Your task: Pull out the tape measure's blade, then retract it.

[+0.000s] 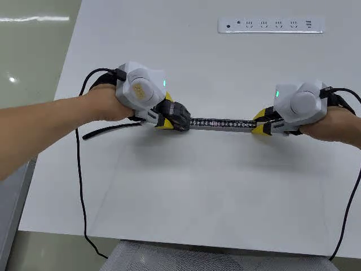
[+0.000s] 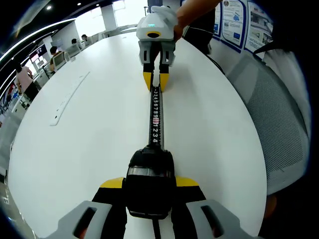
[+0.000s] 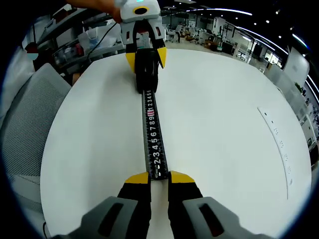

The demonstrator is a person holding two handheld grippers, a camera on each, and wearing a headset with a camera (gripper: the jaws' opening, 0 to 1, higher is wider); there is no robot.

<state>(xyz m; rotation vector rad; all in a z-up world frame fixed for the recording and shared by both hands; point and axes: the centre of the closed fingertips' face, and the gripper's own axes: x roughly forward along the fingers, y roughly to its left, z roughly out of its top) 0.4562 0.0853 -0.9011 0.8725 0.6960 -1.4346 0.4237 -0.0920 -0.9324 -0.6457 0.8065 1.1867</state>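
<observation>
The black tape measure case (image 1: pixel 177 116) is clamped between the yellow-tipped jaws of my left gripper (image 1: pixel 164 117), over the white table. In the left gripper view the case (image 2: pixel 149 179) sits low in the middle inside the left gripper (image 2: pixel 149 185). Its dark numbered blade (image 1: pixel 221 123) runs out to the right, straight and level. My right gripper (image 1: pixel 261 122) is shut on the blade's end. In the right gripper view the blade (image 3: pixel 152 137) leads from the right gripper (image 3: pixel 159 177) to the case (image 3: pixel 146 69).
A white power strip (image 1: pixel 271 25) lies flat at the table's (image 1: pixel 186 186) far right side. Black cables trail from both grippers over the table's edges. A mesh chair back (image 1: pixel 169 258) stands at the near edge. Floor lies to the left.
</observation>
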